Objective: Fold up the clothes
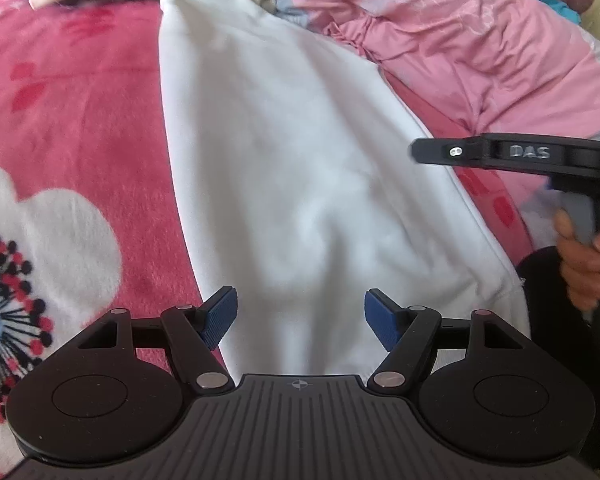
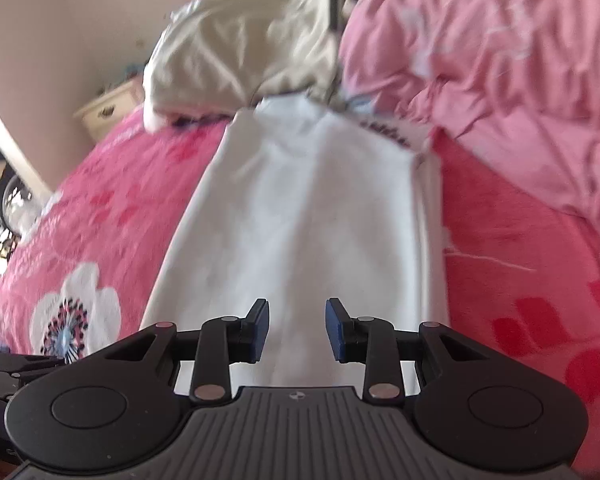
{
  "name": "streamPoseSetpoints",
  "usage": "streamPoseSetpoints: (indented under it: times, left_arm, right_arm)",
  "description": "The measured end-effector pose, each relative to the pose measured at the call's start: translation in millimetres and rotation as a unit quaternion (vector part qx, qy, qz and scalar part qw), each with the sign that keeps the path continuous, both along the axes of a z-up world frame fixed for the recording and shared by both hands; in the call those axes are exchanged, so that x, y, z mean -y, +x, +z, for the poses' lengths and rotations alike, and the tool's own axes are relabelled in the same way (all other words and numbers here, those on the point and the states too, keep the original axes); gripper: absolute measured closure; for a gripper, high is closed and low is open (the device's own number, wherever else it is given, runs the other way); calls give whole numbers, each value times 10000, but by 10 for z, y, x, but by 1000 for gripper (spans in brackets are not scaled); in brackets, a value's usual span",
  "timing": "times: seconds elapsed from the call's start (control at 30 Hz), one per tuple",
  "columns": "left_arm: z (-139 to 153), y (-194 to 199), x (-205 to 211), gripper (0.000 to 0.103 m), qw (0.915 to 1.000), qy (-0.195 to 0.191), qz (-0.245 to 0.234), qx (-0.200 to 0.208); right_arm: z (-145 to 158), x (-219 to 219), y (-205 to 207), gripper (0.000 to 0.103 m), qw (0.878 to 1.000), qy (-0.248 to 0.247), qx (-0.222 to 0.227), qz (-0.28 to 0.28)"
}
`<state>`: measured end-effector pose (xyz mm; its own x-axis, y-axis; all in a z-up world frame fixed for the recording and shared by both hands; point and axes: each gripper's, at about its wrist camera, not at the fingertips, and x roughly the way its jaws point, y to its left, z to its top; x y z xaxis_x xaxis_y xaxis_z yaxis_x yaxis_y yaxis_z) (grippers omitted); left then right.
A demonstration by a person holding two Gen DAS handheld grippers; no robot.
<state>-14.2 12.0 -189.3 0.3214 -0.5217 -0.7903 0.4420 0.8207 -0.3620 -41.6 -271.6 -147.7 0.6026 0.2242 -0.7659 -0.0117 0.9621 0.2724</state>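
Right view blurred throughout. White garment (image 2: 300, 208): near end hidden under tongs body, lower centre. Beige cloth (image 2: 236, 56) cut by top edge. Left view: hand (image 1: 580, 256) cut off, right edge.

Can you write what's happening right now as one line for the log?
left gripper: open, empty | right gripper: open, empty | white garment: folded lengthwise on red floral blanket

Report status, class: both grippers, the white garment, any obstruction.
Left gripper open, empty. Right gripper open, empty. White garment lying long on pink blanket. Pink quilt bunched beside it.
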Motion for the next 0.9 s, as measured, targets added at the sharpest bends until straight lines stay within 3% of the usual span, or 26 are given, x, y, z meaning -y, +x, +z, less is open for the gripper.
streamPoseSetpoints:
  times: [0.13, 0.23, 0.3, 0.4, 0.5, 0.6, 0.73, 0.9]
  left_arm:
    - [47, 88, -218, 32, 9989, -453, 88, 81]
    - [132, 431, -364, 32, 9983, -508, 224, 168]
    - [188, 775, -405, 32, 9986, -378, 302, 206]
    - [305, 1345, -383, 32, 9993, 58, 344, 95]
    - [328, 1870, -345, 32, 9971, 584, 479, 111]
    - [229, 2303, -403, 32, 9958, 183, 889, 86]
    - [58, 2702, -473, 32, 9848, -853, 1510, 83]
    - [-87, 3017, -421, 32, 9786, -1380, 1511, -204]
  right_arm:
    - [-105, 39, 76, 69, 9980, 364, -416, 312]
    - [52, 109, 345, 68, 9975, 425, -261, 493]
    - [201, 155, 671, 66, 9973, 397, -16, 613]
    - [339, 216, 1229, 55, 9968, 339, 315, 653]
    - [343, 263, 1804, 54, 9957, 395, 467, 694]
    - [280, 282, 2307, 52, 9947, 328, 608, 757]
    - [113, 327, 2831, 51, 9956, 326, 435, 757]
    - [-120, 494, 3255, 51, 9966, 737, 11, 379]
